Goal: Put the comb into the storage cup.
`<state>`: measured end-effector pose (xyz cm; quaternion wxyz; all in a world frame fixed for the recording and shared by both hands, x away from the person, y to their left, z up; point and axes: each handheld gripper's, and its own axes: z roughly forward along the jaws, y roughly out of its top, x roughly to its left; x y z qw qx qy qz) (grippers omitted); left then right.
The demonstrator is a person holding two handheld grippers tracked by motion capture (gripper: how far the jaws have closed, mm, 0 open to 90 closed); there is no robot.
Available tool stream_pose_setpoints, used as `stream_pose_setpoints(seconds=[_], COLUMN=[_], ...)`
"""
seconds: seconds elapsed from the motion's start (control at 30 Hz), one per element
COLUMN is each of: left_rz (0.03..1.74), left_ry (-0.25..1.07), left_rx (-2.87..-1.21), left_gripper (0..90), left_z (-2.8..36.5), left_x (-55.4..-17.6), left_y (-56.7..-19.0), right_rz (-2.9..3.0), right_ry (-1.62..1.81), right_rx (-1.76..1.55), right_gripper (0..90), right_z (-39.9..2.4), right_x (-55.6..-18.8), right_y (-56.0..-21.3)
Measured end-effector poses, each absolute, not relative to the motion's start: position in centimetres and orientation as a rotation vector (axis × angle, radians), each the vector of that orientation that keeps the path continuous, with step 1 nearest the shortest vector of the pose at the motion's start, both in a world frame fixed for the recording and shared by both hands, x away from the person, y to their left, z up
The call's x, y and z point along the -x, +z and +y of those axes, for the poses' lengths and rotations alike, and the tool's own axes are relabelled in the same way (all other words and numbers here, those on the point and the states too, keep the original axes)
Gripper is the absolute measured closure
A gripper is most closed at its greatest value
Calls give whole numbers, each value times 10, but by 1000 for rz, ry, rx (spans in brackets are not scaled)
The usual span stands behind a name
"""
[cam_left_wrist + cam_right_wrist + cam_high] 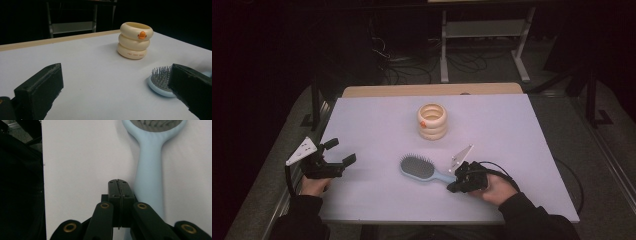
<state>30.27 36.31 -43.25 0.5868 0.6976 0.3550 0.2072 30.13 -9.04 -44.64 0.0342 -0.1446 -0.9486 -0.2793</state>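
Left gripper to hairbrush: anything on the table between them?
Nothing. In the high view, bare white table separates the open left gripper from the hairbrush. The cream ringed cup stands farther back, off that line.

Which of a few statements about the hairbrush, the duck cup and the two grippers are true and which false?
1. The right gripper has its jaws shut beside the hairbrush handle, gripping nothing. True.
2. The left gripper has its jaws shut. False: they stand wide open.
3. The hairbrush lies bristles up on the table. True.
4. The cream duck cup lies on its side. False: it stands upright.
5. The cup touches the hairbrush. False: they are apart.
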Motion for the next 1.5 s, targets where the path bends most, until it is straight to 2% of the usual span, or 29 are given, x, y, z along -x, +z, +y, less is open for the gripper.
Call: stream_pose_setpoints(seconds=[1.5], left_rz=[827], left_ry=[479], left_rx=[-1630], left_gripper=[0], left_z=[363], left_x=[-303], left_y=[-433], right_rz=[-2975], right_ry=[-880], right_rx=[603], right_gripper=[886], right_z=[-119], right_x=[-319], right_y=[-439])
